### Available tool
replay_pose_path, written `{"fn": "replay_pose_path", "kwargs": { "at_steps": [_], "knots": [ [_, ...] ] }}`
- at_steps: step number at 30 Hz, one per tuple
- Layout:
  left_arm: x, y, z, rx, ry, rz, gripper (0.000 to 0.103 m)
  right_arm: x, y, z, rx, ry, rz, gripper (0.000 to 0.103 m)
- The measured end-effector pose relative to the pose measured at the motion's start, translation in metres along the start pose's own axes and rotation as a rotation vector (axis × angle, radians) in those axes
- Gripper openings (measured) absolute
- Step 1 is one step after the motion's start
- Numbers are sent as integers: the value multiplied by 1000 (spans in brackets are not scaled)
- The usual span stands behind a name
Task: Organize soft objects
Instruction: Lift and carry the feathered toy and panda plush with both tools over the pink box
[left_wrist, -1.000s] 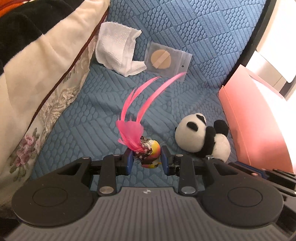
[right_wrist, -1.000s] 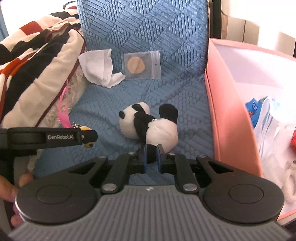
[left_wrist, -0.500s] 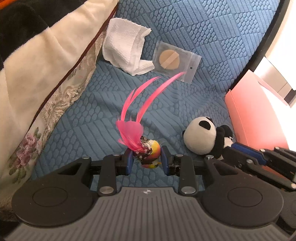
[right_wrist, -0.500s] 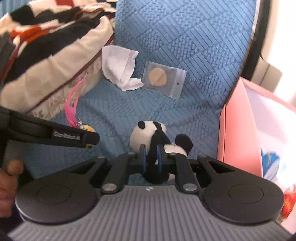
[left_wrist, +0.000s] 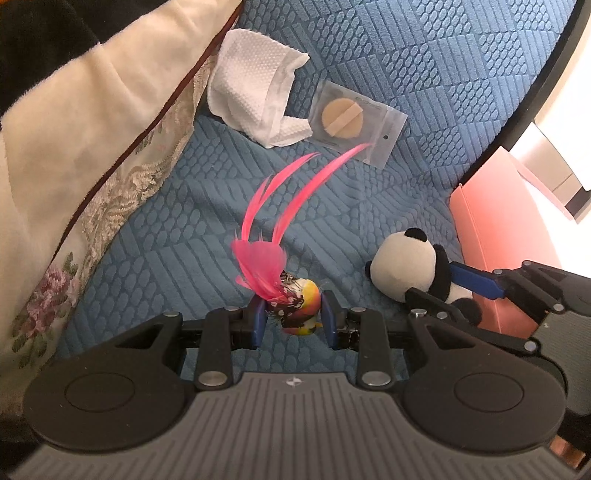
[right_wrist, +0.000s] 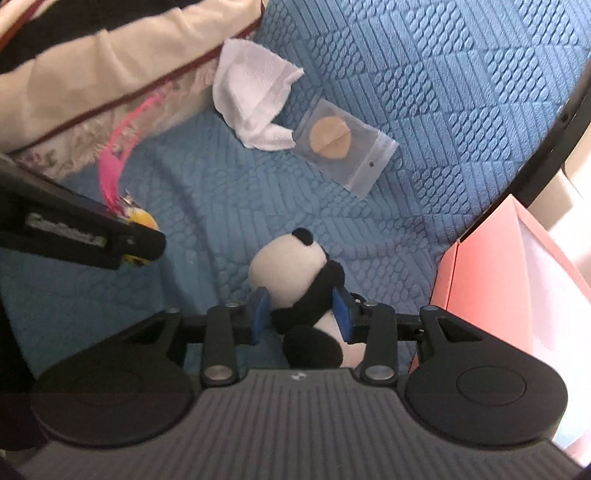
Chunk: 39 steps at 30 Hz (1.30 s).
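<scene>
Panda plush (right_wrist: 295, 291) sits between the just-widened pads of the right gripper (right_wrist: 301, 314), ready for grasping beside the pink box (right_wrist: 491, 280), while the left gripper (left_wrist: 292, 320) stays clamped on the feathered toy (left_wrist: 295, 306).

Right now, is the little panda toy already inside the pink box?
No, the panda lies on the blue quilted cover, beside the pink box, between the right gripper's fingers.
</scene>
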<state>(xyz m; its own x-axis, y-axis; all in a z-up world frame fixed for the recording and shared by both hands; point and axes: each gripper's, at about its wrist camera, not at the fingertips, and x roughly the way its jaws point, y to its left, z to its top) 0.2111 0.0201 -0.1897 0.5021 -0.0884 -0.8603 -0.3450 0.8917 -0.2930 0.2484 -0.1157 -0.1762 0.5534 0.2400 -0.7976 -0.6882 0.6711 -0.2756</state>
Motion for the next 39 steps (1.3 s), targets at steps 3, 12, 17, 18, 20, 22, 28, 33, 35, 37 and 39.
{"fn": "replay_pose_path", "kwargs": {
  "at_steps": [3, 12, 17, 18, 20, 22, 28, 33, 35, 37, 39],
  "knots": [
    [1, 2, 3, -12, 5, 2, 36, 6, 0, 2, -28, 6, -24, 45],
    [2, 2, 5, -11, 13, 7, 36, 26, -2, 9, -98, 19, -128, 47],
    [1, 2, 4, -9, 10, 7, 36, 32, -8, 12, -48, 16, -140, 44],
    [0, 1, 4, -6, 8, 7, 36, 33, -10, 13, -30, 14, -140, 44],
    [0, 2, 5, 0, 5, 7, 36, 30, -13, 14, 10, 7, -141, 44],
    [-1, 1, 6, 6, 3, 5, 36, 25, -15, 14, 41, -3, -138, 44],
    [-13, -10, 8, 66, -10, -18, 36, 1, -16, 15, 102, -49, -103, 44],
    [-28, -14, 8, 80, -20, -21, 36, -20, -18, 12, 174, -62, -44, 44],
    [-35, -14, 7, 76, -28, -20, 36, -29, -21, 10, 207, -64, -17, 44],
    [-42, -13, 6, 67, -33, -20, 36, -39, -22, 8, 242, -66, 13, 44],
    [-47, -12, 4, 57, -31, -23, 36, -49, -23, 4, 277, -67, 35, 44]
  ]
}}
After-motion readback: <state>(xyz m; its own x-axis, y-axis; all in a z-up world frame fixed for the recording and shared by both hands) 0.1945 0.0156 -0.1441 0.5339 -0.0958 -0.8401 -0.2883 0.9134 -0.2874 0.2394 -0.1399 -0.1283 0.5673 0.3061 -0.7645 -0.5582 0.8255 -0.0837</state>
